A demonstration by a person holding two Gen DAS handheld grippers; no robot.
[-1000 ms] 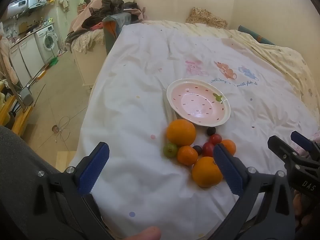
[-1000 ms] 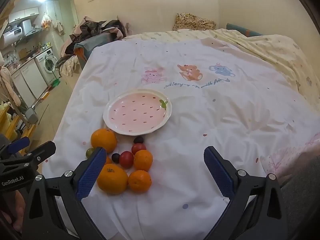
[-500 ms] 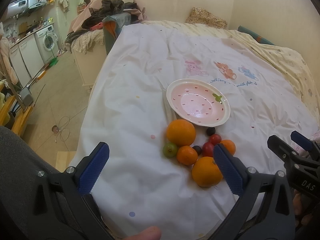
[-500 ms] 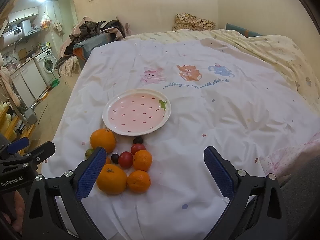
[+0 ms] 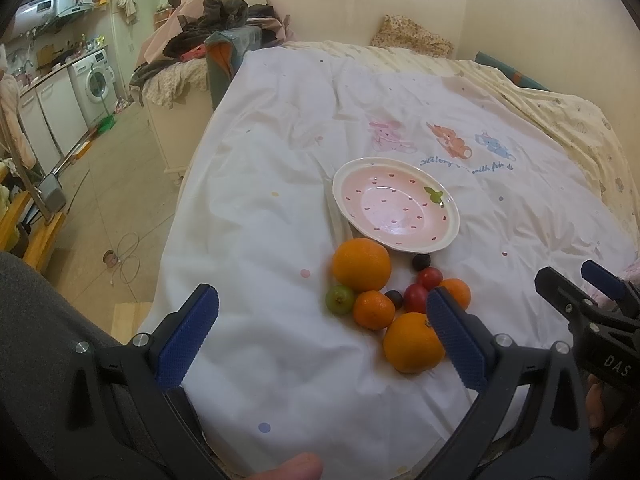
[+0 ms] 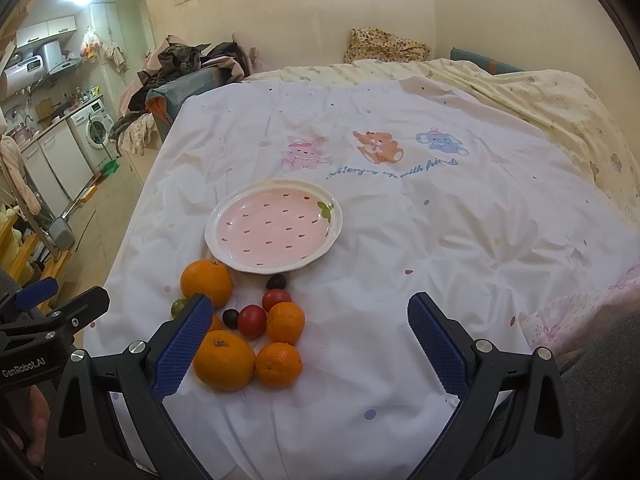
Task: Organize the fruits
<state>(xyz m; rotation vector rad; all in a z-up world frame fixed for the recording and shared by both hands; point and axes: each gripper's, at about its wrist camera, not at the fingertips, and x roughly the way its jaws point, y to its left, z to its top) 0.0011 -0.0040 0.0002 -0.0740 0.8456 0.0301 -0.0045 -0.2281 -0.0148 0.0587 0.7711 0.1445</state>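
Both grippers, left (image 5: 322,328) and right (image 6: 306,334), spread wide and empty; fruit pile (image 6: 244,328) loose on soft sheet (image 6: 400,240) just near of plate (image 6: 276,226), so a nudge could roll the oranges.

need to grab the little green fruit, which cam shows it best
The left wrist view: the green fruit lies fully exposed beside the big orange. In the right wrist view only a sliver of it shows, since the right gripper finger covers the rest.
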